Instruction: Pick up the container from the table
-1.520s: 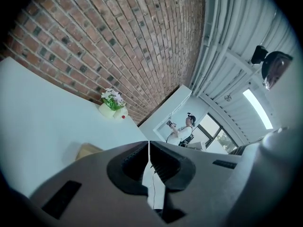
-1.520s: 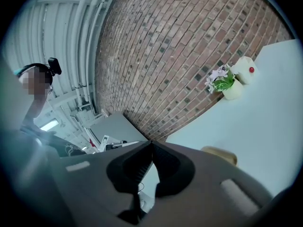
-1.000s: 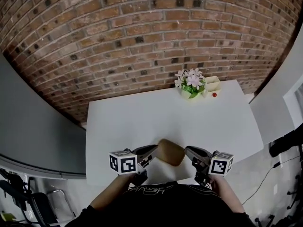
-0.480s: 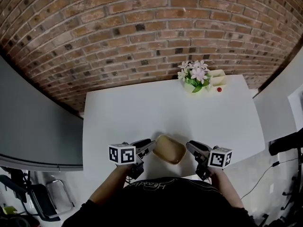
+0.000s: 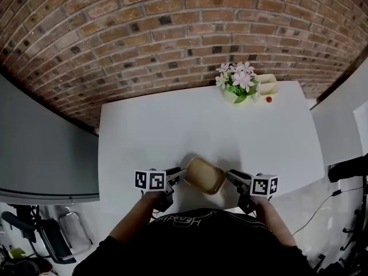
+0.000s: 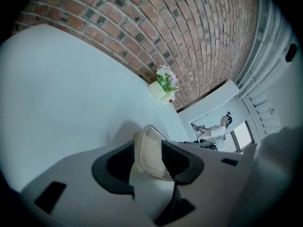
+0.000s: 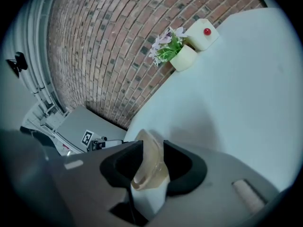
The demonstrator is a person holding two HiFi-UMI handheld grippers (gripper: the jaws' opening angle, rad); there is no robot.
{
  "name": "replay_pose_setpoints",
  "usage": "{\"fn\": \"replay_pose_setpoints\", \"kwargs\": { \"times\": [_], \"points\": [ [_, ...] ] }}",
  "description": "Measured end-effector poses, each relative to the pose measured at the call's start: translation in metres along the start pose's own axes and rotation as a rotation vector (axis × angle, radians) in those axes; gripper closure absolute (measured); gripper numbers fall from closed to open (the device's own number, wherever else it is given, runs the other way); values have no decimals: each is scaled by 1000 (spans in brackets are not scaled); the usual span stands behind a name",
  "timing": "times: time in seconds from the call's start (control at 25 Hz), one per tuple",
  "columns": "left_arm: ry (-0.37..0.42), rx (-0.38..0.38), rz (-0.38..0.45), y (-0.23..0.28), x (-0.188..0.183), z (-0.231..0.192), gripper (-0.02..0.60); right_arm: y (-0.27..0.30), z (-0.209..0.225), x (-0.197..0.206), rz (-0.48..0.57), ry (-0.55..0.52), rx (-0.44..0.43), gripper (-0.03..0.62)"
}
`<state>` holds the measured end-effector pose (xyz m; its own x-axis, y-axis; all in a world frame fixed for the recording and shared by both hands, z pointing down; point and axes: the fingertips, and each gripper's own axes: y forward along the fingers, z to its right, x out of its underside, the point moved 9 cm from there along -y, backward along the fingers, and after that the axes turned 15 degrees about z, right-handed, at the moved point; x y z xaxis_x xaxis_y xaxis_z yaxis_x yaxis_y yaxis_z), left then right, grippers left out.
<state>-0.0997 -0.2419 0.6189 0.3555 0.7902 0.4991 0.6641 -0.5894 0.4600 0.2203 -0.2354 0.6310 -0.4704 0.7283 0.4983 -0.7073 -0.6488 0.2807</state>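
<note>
Tan translucent container [image 5: 203,175], shallow, rounded corners

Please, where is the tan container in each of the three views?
Head view: container, low centre.
Left gripper view: container, low centre, between the opening jaws of the left gripper.
Right gripper view: container, bottom centre, between the opening jaws of the right gripper.
Shared landmark: flower pot by the brick wall.

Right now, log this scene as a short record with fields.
container: tan, shallow, at the table's near edge
table: white
left gripper: jaws opening, container rim between them, pads off it
right gripper: jaws opening, container rim between them, pads off it
far edge: flower pot, cream box
</note>
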Motion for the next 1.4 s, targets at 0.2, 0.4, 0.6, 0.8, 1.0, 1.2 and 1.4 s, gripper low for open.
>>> {"fn": "replay_pose_setpoints", "kwargs": {
  "times": [0.2,0.4,0.6,0.8,1.0,1.2,1.4],
  "points": [
    [-17,-22,-37,4,5,-7,420,2,9,9,-25,45,20,468],
    [-38,-52,-65,8,7,-15,422,6,13,13,-46,67,31,470],
    [-50,-68,-83,13,9,-20,422,10,20,17,-65,93,43,471],
    [-84,-58,-88,18,9,-22,423,10,23,20,-59,136,44,480],
    [-132,-42,-82,18,11,-23,438,10,22,22,-47,183,25,515],
    [-136,-28,-77,21,10,-21,485,10,23,22,-32,184,29,518],
    [-139,-27,-72,21,11,-21,486,10,20,22,-24,151,47,525]
  ]
}}
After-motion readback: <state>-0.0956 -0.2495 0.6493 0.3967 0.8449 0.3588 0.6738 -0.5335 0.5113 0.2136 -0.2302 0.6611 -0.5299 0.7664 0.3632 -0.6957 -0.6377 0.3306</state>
